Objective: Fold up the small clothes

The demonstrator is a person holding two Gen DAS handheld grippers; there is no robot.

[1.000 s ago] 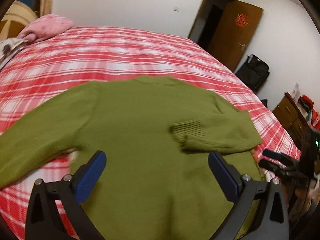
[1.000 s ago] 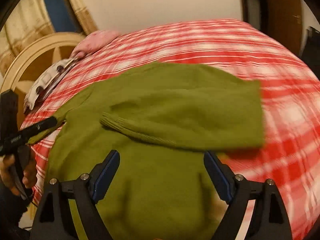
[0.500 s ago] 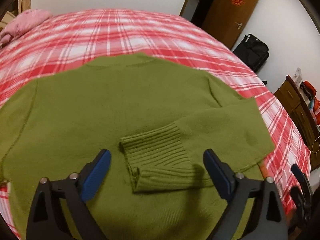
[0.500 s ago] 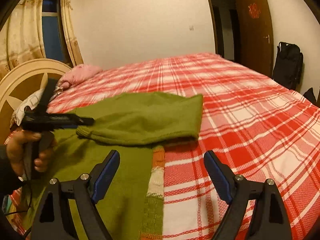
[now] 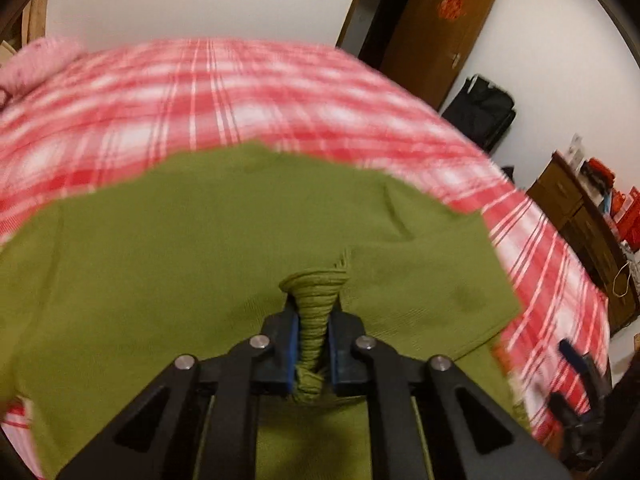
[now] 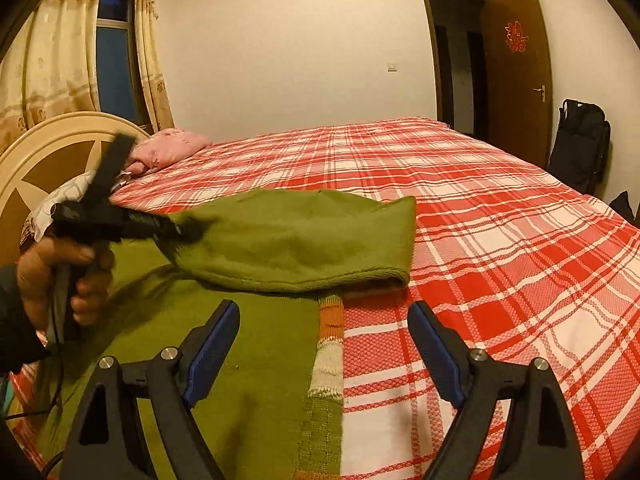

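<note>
A green knit sweater (image 5: 180,240) lies spread on the red plaid bed (image 6: 500,232), with one sleeve (image 6: 304,240) folded across its body. In the left wrist view my left gripper (image 5: 314,314) has its jaws closing, and the blue pads press the sleeve's ribbed cuff (image 5: 316,286) bunched between them. The right wrist view shows the same gripper (image 6: 188,232) blurred, held by a hand (image 6: 60,276). My right gripper (image 6: 324,312) stands wide open above the sweater's striped hem band (image 6: 328,360), with nothing between its fingers.
A pink pillow (image 6: 168,150) and a cream headboard (image 6: 44,156) are at the bed's far left. A brown door (image 6: 516,72) stands open, a black bag (image 6: 580,144) leans on the wall, and a wooden dresser (image 5: 580,216) stands beside the bed.
My left gripper moved in over the folded sleeve's ribbed cuff and shut on it. My right gripper drew back and turned toward the sweater's right edge, staying open.
</note>
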